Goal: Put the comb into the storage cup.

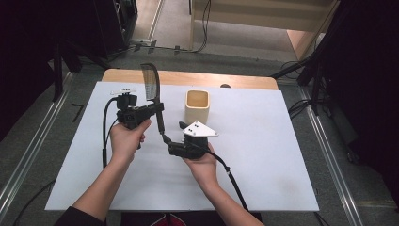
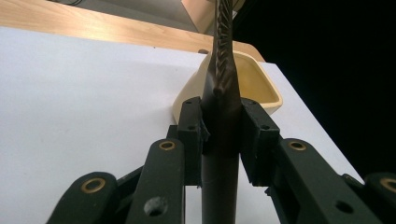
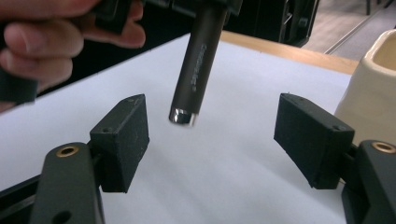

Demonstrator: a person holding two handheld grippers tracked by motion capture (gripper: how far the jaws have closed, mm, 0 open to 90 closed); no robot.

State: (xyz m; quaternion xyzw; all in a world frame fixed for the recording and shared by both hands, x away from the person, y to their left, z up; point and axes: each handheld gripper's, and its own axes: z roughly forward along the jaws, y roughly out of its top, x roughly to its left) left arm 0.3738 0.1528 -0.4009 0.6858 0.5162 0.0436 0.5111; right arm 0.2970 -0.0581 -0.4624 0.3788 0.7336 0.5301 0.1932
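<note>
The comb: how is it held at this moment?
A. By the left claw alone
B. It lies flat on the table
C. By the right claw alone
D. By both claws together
A: the left claw clamps the comb by its handle, while the right claw stands open around the handle's end without touching it.
</note>
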